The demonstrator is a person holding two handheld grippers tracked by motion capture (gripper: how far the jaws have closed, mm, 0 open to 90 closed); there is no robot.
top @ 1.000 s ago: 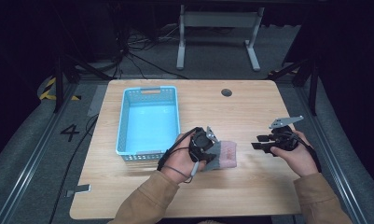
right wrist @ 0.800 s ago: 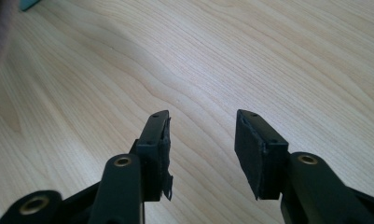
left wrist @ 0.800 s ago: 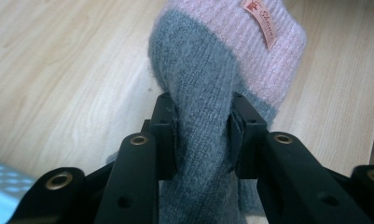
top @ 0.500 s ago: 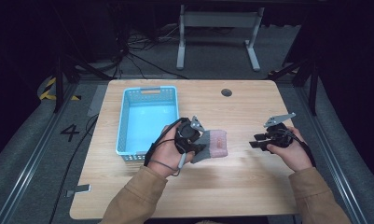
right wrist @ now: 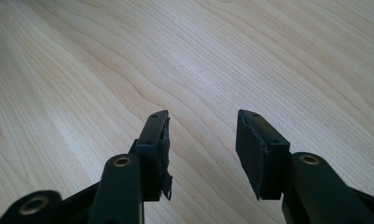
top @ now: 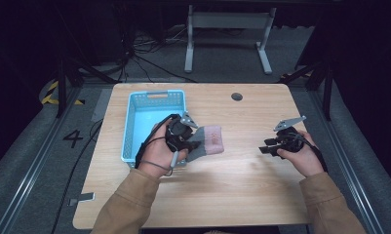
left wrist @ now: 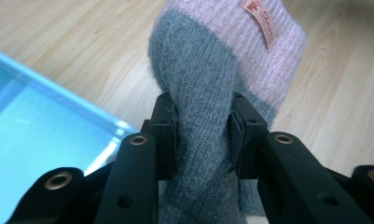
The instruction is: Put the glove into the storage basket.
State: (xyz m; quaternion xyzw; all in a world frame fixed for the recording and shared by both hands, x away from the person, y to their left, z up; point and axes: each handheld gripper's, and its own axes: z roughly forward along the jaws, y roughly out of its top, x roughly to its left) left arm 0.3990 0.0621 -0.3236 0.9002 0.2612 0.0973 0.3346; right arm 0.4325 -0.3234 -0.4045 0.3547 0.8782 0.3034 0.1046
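1. Left gripper (top: 195,141), near left of centre: jaws clamped on the grey part of a knit sock (left wrist: 208,140); pads press both sides.
2. Sock: grey with pink cuff, held just right of the basket's near right corner, above the table (top: 242,185).
3. Small tan label (left wrist: 264,21) on the pink cuff; writing too small to read.
4. Right gripper (top: 265,146), near right: jaws spread, having just been opening, nothing between them; bare wood below.
5. Blue basket (top: 129,126), left, farther back.
6. Floor far left: painted "4" (top: 73,139).
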